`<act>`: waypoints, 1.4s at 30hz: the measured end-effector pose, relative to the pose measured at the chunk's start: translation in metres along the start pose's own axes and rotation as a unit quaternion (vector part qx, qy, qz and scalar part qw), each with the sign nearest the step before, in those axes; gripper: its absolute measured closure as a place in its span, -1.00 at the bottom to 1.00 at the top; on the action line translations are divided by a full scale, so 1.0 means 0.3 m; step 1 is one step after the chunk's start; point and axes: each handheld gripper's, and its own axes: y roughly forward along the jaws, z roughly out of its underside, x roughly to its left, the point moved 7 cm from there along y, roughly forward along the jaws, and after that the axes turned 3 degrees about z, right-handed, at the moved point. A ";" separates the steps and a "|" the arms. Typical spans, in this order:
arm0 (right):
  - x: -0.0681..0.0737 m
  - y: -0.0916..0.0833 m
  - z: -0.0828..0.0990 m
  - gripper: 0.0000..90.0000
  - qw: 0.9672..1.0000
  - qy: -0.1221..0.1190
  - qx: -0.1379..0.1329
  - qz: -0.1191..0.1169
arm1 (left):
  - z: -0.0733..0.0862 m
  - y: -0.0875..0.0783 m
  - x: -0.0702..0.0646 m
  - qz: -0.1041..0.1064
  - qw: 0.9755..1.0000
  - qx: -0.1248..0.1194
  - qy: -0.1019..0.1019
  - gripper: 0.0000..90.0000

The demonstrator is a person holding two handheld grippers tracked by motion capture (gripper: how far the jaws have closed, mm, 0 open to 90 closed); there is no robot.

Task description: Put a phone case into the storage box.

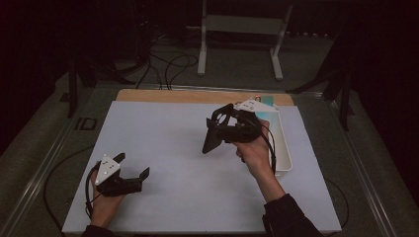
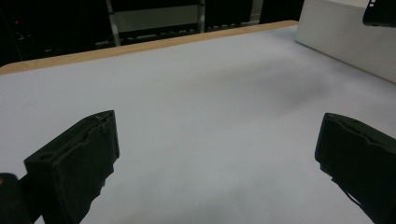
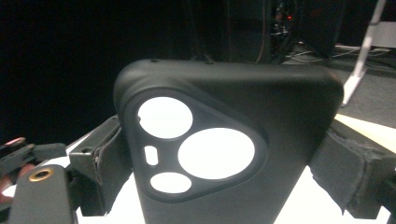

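From above, my left gripper (image 1: 132, 168) rests near the table's (image 1: 173, 148) front-left corner, my right gripper (image 1: 217, 129) by the white bin (image 1: 284, 148). My left jaws gape empty. My right jaws clamp a black phone case (image 3: 233, 140).

Both tools are built in matte black, the left tool (image 1: 132, 178) and the right tool (image 1: 213, 132) each topped with a pale grey three-cornered plate dotted with small dark holes. Black cables are looped off the backs, blocky padded jaws are fitted, a brass-ringed screw hole is seen, and a dark sleeve is worn.
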 end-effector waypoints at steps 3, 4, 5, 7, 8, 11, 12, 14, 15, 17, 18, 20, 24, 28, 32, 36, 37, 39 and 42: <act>-0.022 0.008 -0.009 -0.71 1.000 0.001 0.000 0.009 | 0.001 0.001 -0.002 -0.001 1.000 0.001 0.002 -0.99; -0.030 0.010 -0.011 -0.71 1.000 0.001 0.000 0.013 | 0.001 0.001 -0.002 0.000 1.000 0.002 0.002 -0.99; -0.036 0.012 -0.013 -0.71 1.000 0.001 0.001 0.016 | 0.001 0.001 -0.003 0.001 1.000 0.001 0.003 -0.99; -0.048 0.016 -0.018 -0.71 1.000 0.003 0.002 0.021 | 0.001 0.001 -0.003 -0.001 1.000 0.002 0.004 -0.99; -0.054 0.016 -0.020 -0.71 1.000 0.001 0.003 0.023 | 0.001 0.000 -0.003 -0.001 1.000 0.002 0.003 -0.99; -0.071 0.020 -0.026 -0.71 0.999 -0.002 0.005 0.033 | 0.001 -0.001 -0.003 -0.002 1.000 0.000 0.002 -0.99; -0.075 0.021 -0.028 -0.71 0.999 -0.001 0.005 0.034 | 0.001 -0.001 -0.003 -0.002 1.000 0.000 0.002 -0.99; -0.086 0.023 -0.032 -0.71 0.999 -0.001 0.005 0.038 | 0.000 -0.001 -0.003 -0.003 1.000 -0.001 0.002 -0.99; -0.090 0.024 -0.033 -0.71 0.999 -0.001 0.005 0.041 | 0.000 -0.001 -0.003 -0.004 1.000 -0.001 0.002 -0.99; -0.099 0.026 -0.035 -0.71 0.999 -0.002 0.006 0.045 | -0.001 -0.003 -0.003 -0.005 1.000 -0.003 0.003 -0.99; -0.103 0.027 -0.037 -0.71 0.999 -0.001 0.007 0.047 | -0.002 -0.004 -0.003 -0.005 1.000 -0.004 0.002 -0.99; -0.116 0.030 -0.042 -0.71 0.999 0.002 0.006 0.051 | -0.002 -0.006 -0.001 -0.006 1.000 -0.005 0.001 -0.99; -0.137 0.034 -0.051 -0.71 0.998 0.005 0.004 0.059 | -0.003 -0.007 0.001 -0.007 1.000 -0.007 -0.001 -0.99; -0.152 0.037 -0.060 -0.71 0.998 0.004 0.003 0.066 | -0.003 -0.007 0.001 -0.008 1.000 -0.007 -0.001 -0.99; -0.166 0.037 -0.065 -0.71 0.997 0.003 0.002 0.073 | -0.004 -0.008 0.001 -0.008 1.000 -0.008 -0.002 -0.98; -0.185 0.035 -0.073 -0.71 0.997 0.004 0.002 0.082 | -0.005 -0.010 0.002 -0.009 1.000 -0.009 -0.002 -0.98; -0.190 0.035 -0.077 -0.71 0.997 0.004 0.000 0.083 | -0.005 -0.010 0.002 -0.009 1.000 -0.009 -0.002 -0.99; -0.201 0.034 -0.082 -0.71 0.996 0.006 -0.001 0.088 | -0.005 -0.010 0.001 -0.008 1.000 -0.009 -0.002 -0.98; -0.217 0.035 -0.085 -0.71 0.995 0.006 0.000 0.095 | -0.005 -0.010 0.001 -0.008 1.000 -0.009 -0.002 -0.98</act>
